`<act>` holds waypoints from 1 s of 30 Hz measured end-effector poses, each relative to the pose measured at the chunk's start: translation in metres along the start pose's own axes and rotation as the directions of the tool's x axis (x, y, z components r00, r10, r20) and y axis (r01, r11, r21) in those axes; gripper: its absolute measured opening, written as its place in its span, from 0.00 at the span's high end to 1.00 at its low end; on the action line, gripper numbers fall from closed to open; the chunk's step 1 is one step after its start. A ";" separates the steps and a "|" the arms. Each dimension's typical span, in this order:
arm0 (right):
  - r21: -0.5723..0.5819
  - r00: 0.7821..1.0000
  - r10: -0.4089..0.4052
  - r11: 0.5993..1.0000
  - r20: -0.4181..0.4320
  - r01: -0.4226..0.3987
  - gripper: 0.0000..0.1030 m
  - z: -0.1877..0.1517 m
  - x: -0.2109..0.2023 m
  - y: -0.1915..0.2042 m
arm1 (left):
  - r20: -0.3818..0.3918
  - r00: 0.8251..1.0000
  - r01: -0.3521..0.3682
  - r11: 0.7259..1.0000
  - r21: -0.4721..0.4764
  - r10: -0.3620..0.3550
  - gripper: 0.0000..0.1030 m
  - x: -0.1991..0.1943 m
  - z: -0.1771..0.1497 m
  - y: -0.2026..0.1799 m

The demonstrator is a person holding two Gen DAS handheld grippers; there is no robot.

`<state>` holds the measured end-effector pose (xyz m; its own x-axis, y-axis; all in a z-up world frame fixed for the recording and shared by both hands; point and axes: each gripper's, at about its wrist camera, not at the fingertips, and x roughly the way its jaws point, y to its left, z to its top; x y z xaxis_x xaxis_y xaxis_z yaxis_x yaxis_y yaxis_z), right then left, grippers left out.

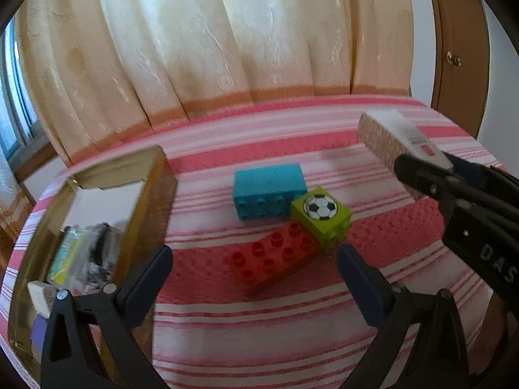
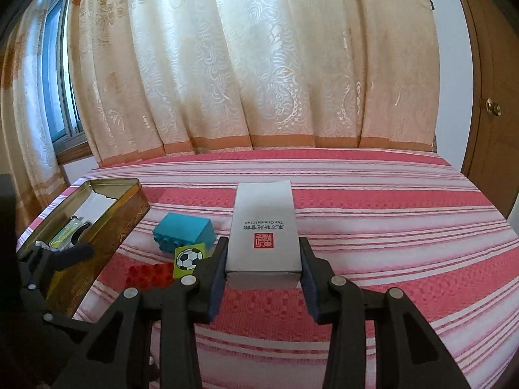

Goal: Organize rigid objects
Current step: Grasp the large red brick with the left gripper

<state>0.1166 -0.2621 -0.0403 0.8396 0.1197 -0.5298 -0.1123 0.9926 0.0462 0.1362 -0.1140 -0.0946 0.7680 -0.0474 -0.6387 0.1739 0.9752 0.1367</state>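
My right gripper (image 2: 263,256) is shut on a white box (image 2: 263,227) with a red seal and holds it above the striped bedspread; the box also shows in the left wrist view (image 1: 399,136) at the right. My left gripper (image 1: 254,256) is open and empty, low over the cloth. A red brick (image 1: 272,259) lies between its fingers, with a green football cube (image 1: 321,214) and a blue brick (image 1: 269,191) just beyond. The three bricks also show at the left of the right wrist view: the red brick (image 2: 147,274), the green cube (image 2: 189,257), the blue brick (image 2: 185,230).
An open golden tin (image 1: 155,194) with a green packet and other small items stands at the left; in the right wrist view the tin (image 2: 126,227) sits near the bed's left edge. Cream curtains (image 2: 259,64) hang behind. A wooden door (image 2: 493,113) is at the right.
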 end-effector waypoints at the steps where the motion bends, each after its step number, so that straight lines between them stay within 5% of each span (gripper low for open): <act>1: 0.004 1.000 0.002 1.000 -0.004 -0.002 0.58 0.000 0.001 -0.001 | -0.013 1.000 0.010 1.000 -0.002 -0.010 0.01 0.003 0.001 0.000; 6: 0.005 1.000 0.008 1.000 0.002 -0.008 0.58 0.000 0.001 -0.002 | -0.095 0.994 0.051 0.999 -0.005 -0.051 0.02 0.022 0.004 -0.002; 14: 0.001 1.000 0.015 1.000 0.003 -0.015 0.58 0.000 0.000 -0.002 | -0.150 0.984 0.095 0.995 -0.037 -0.100 0.22 0.036 0.006 0.000; 17: 0.001 1.000 0.017 1.000 0.004 -0.017 0.58 0.000 0.000 -0.002 | -0.144 0.981 0.126 0.992 -0.032 -0.129 0.31 0.034 0.005 -0.002; 30: 0.010 0.999 0.013 1.000 0.049 -0.013 0.58 0.000 -0.008 -0.002 | -0.057 0.994 0.091 0.996 0.001 -0.091 0.32 0.017 0.005 -0.004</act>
<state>0.1102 -0.2654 -0.0361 0.8631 0.1334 -0.4871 -0.1182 0.9911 0.0619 0.1513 -0.1202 -0.1020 0.7124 -0.1238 -0.6908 0.2439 0.9666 0.0783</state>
